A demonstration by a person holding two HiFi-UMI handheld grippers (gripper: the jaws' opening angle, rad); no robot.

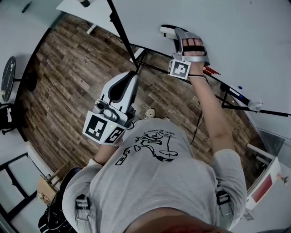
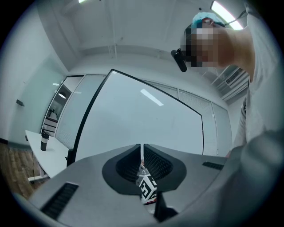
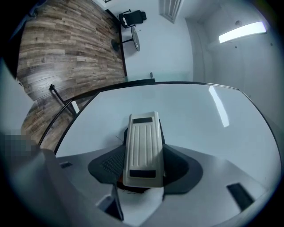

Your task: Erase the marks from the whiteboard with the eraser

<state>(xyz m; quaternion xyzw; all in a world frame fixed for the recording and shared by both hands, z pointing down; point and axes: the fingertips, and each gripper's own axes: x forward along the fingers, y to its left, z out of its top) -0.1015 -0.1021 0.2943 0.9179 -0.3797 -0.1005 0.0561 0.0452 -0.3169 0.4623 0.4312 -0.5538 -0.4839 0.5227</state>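
Observation:
The whiteboard (image 1: 236, 32) fills the upper right of the head view, and its black frame runs diagonally. My right gripper (image 1: 182, 38) is shut on a cream ribbed eraser (image 1: 168, 31) that lies flat against the board near its lower left edge. In the right gripper view the eraser (image 3: 142, 137) sits between the jaws of this gripper (image 3: 143, 153), with a faint dark mark (image 3: 119, 138) just beside its left side. My left gripper (image 1: 132, 76) is shut on nothing. It is held close to the body, and its jaws point at the board (image 2: 142, 119).
Below the board's edge lie a red item (image 1: 211, 70) and a small blue dot (image 1: 240, 87). The board's black stand legs (image 1: 150, 67) cross the wooden floor (image 1: 63, 77). A white desk (image 1: 86, 11) stands at the top left, and a black round table (image 1: 8, 77) at the far left.

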